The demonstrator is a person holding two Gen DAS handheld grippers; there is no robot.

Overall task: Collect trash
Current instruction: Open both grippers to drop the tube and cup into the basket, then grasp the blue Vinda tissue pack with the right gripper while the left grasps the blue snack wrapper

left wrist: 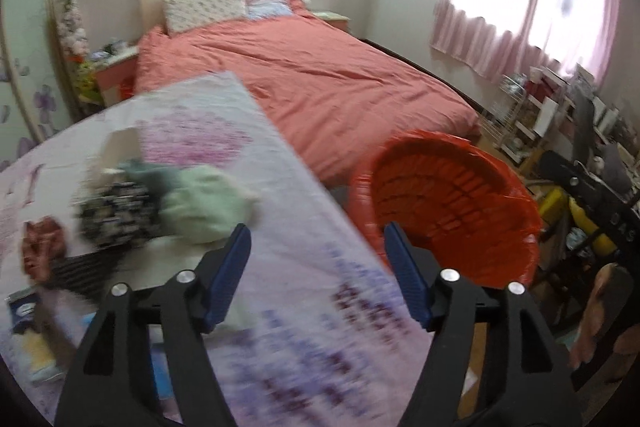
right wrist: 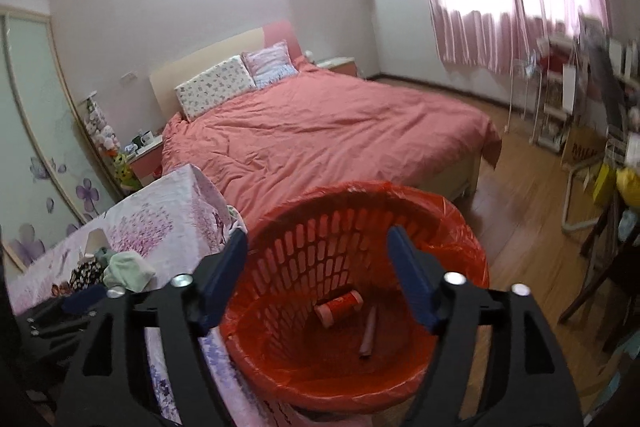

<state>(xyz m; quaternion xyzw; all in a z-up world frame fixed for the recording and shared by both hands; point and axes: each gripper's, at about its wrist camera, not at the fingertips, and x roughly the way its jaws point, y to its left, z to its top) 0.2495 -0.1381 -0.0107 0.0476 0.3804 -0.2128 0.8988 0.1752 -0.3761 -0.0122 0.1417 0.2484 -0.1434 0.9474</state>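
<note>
A red slatted trash basket (right wrist: 448, 227) lined with a red bag stands on the floor beside the table; it also shows in the left wrist view (left wrist: 500, 195). Inside lie a red cylindrical can (right wrist: 340, 307) and a pinkish stick-like piece (right wrist: 369, 333). My right gripper (right wrist: 318, 267) is open and empty above the basket's mouth. My left gripper (left wrist: 318, 259) is open and empty over the table (left wrist: 304, 307) with its floral cloth. On the table lie a pale green crumpled cloth (left wrist: 204, 207), a dark patterned bundle (left wrist: 114, 211) and a red wrapper (left wrist: 40, 247).
A bed with a coral cover (right wrist: 320, 131) lies behind the table and basket. A blue-white packet (left wrist: 24, 311) sits at the table's left edge. Racks, chairs and clutter (right wrist: 592, 147) line the right side under the pink-curtained window. Wooden floor (right wrist: 520, 195) lies to the right of the basket.
</note>
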